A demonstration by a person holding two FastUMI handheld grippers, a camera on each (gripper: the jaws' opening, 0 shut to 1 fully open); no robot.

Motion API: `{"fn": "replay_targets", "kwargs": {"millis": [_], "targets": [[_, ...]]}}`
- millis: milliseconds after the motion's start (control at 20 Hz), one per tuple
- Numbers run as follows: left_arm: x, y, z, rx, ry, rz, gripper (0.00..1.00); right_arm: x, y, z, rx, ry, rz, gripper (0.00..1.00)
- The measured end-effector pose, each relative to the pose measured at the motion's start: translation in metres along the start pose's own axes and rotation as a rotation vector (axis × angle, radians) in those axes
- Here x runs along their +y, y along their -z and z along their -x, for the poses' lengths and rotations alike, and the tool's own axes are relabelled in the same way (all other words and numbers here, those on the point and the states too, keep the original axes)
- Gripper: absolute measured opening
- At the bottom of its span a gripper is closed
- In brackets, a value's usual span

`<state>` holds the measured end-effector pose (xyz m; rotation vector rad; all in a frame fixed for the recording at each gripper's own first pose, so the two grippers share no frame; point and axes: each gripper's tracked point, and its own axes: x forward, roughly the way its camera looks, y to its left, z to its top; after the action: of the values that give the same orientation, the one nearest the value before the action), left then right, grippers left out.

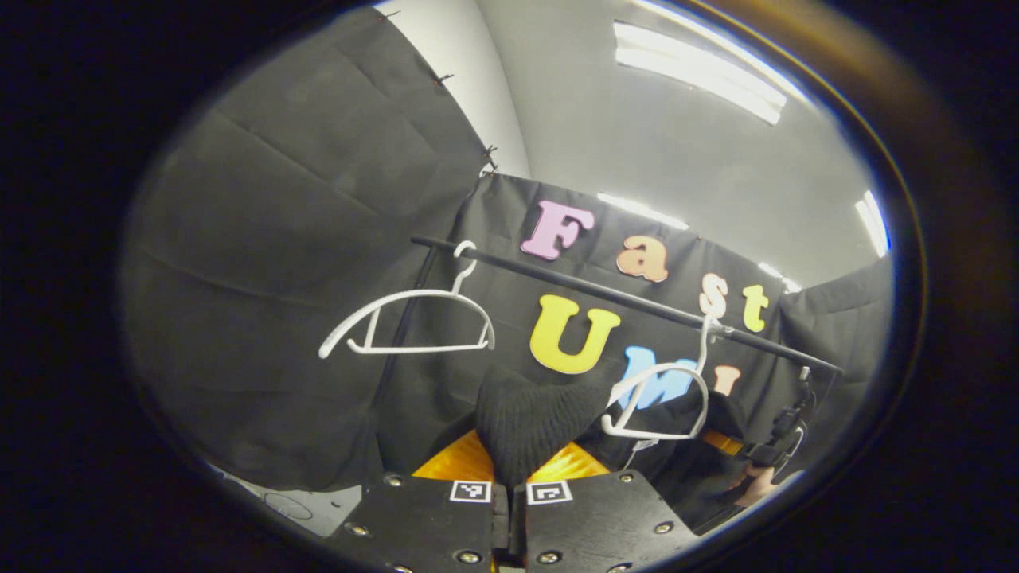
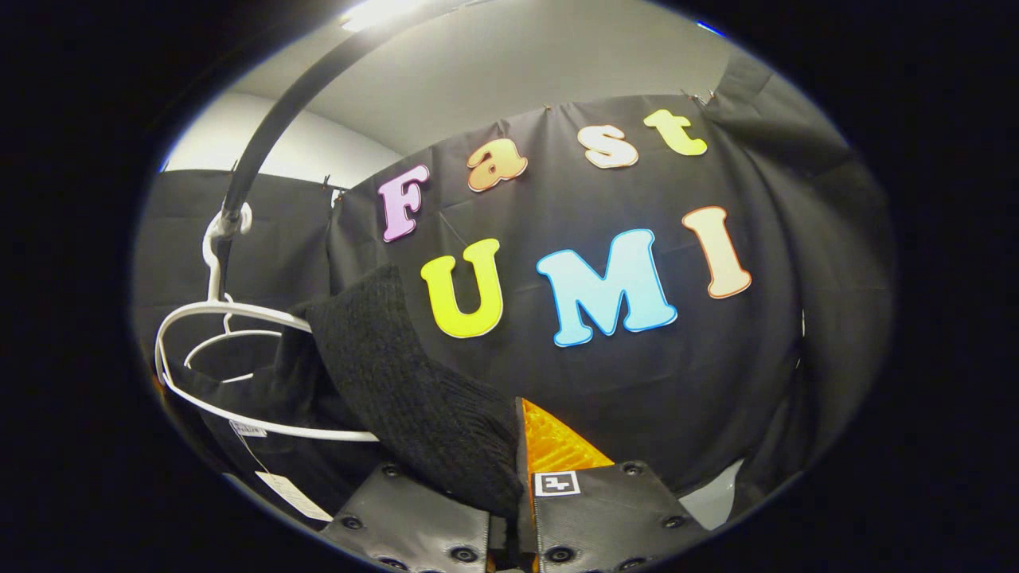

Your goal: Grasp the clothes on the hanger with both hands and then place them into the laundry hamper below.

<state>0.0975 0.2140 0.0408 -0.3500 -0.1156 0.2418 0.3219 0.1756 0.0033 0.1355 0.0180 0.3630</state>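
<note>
In the left gripper view, the left gripper (image 1: 509, 469) has its fingers (image 1: 458, 461) clamped on a fold of the black knit garment (image 1: 529, 418), which bulges up from between them. Just beyond and to the right of the fingers, more of the dark cloth drapes under a white hanger (image 1: 657, 402) whose hook sits on the black rail (image 1: 621, 298). Farther right and low, the other gripper (image 1: 784, 438) shows with a hand (image 1: 756, 481) below it, near the garment's far edge. Up and to the left of the fingers, a bare white hanger (image 1: 410, 322) hangs from the same rail, well apart from the cloth.

In the right gripper view, the right gripper (image 2: 509, 477) also grips the black knit garment (image 2: 398, 382): the cloth runs down into the narrow gap between its fingers (image 2: 557, 454) and covers most of the left one, so both appear pressed on it. From the fingers the garment rises up and to the left, lying over the arm of the white hanger (image 2: 239, 318). That hanger's hook is on the black rail (image 2: 271, 135), which curves overhead. A paper tag (image 2: 290, 493) dangles on a thread below the hanger, left of the fingers.
</note>
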Motion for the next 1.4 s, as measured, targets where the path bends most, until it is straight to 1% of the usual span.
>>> {"fn": "replay_targets", "kwargs": {"millis": [150,200,300,450,550,600,650,750,850,900,1050,1200,1300,1400], "targets": [[0.007,0.022,-0.009,0.023,-0.026,0.041,0.01,-0.005,0.012,-0.003,0.028,0.031,0.023,0.09],[0.009,0.028,-0.011,0.033,-0.034,0.043,0.00,-0.007,0.014,-0.005,0.029,0.034,0.027,0.09],[0.008,0.044,-0.015,0.055,-0.049,0.047,0.01,-0.014,0.020,-0.011,0.037,0.052,0.045,0.09],[0.005,0.061,-0.014,0.078,-0.046,0.039,0.01,-0.020,0.034,-0.013,0.060,0.065,0.059,0.09],[0.014,0.079,-0.012,0.118,-0.077,0.013,0.01,-0.034,0.055,-0.012,0.115,0.104,0.085,0.09],[0.013,0.094,-0.010,0.145,-0.084,0.018,0.02,-0.039,0.071,-0.011,0.167,0.115,0.053,0.08],[0.009,0.109,-0.008,0.169,-0.086,0.027,0.02,-0.039,0.081,-0.002,0.192,0.109,0.007,0.08],[0.005,0.135,-0.006,0.199,-0.101,0.022,0.01,-0.054,0.099,0.015,0.220,0.139,0.018,0.09],[0.000,0.159,-0.005,0.247,-0.125,0.025,0.01,-0.061,0.120,0.030,0.272,0.127,0.003,0.09],[0.000,0.169,-0.003,0.270,-0.138,0.025,0.00,-0.062,0.131,0.037,0.297,0.109,-0.003,0.09],[0.002,0.193,0.016,0.314,-0.169,0.018,0.02,-0.070,0.152,0.064,0.341,0.097,0.044,0.09],[0.001,0.209,0.039,0.346,-0.198,-0.042,0.00,-0.072,0.171,0.085,0.391,0.066,0.028,0.09],[-0.002,0.221,0.057,0.371,-0.219,-0.088,0.00,-0.073,0.183,0.098,0.422,0.044,0.020,0.09],[-0.007,0.234,0.070,0.388,-0.248,-0.118,0.02,-0.074,0.194,0.113,0.456,0.013,0.001,0.09]]}}
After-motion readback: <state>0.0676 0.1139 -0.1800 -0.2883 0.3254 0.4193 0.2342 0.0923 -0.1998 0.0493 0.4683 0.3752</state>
